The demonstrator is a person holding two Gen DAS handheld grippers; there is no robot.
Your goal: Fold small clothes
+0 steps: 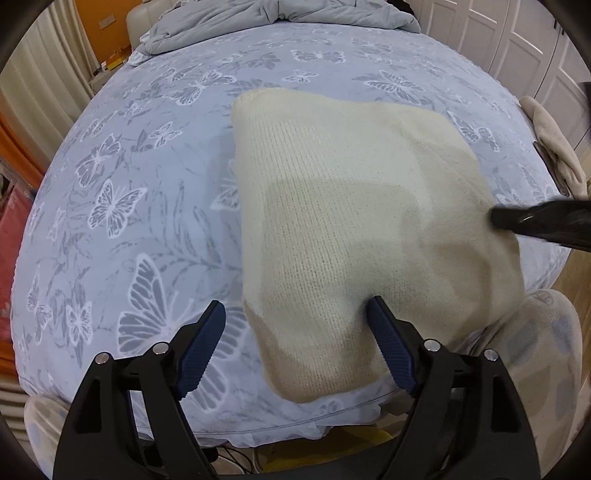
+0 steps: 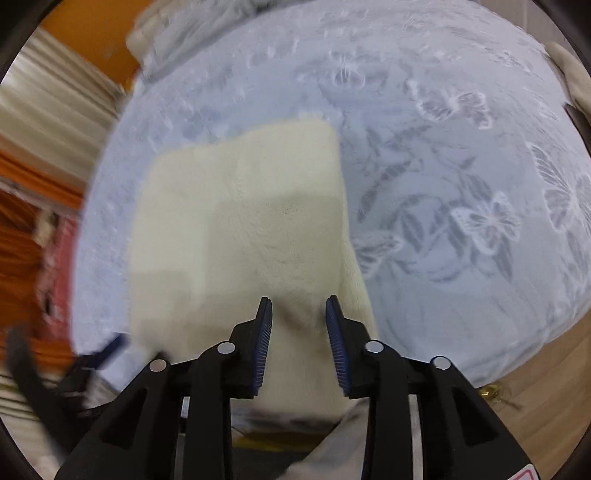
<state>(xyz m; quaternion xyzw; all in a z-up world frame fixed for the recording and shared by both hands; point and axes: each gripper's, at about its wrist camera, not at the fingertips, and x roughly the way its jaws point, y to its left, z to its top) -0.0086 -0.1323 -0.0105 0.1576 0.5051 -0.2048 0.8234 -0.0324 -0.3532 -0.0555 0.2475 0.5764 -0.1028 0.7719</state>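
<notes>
A cream knitted garment [image 1: 354, 221] lies folded flat on the bed near its front edge; it also shows in the right wrist view [image 2: 240, 221]. My left gripper [image 1: 295, 306] is open, its fingers astride the garment's near left corner, just above it. My right gripper [image 2: 299, 306] is open over the garment's near right part, nothing between its pads. The right gripper's black body [image 1: 539, 221] shows at the garment's right edge in the left wrist view. The left gripper [image 2: 107, 350] appears blurred at lower left in the right wrist view.
The bed has a pale blue butterfly-print sheet [image 1: 129, 184]. A crumpled grey-blue duvet [image 1: 258, 18] lies at the far end. A beige cloth [image 1: 554, 147] hangs at the bed's right edge. White wardrobe doors [image 1: 517, 37] stand at right. Curtains and orange wall are at left.
</notes>
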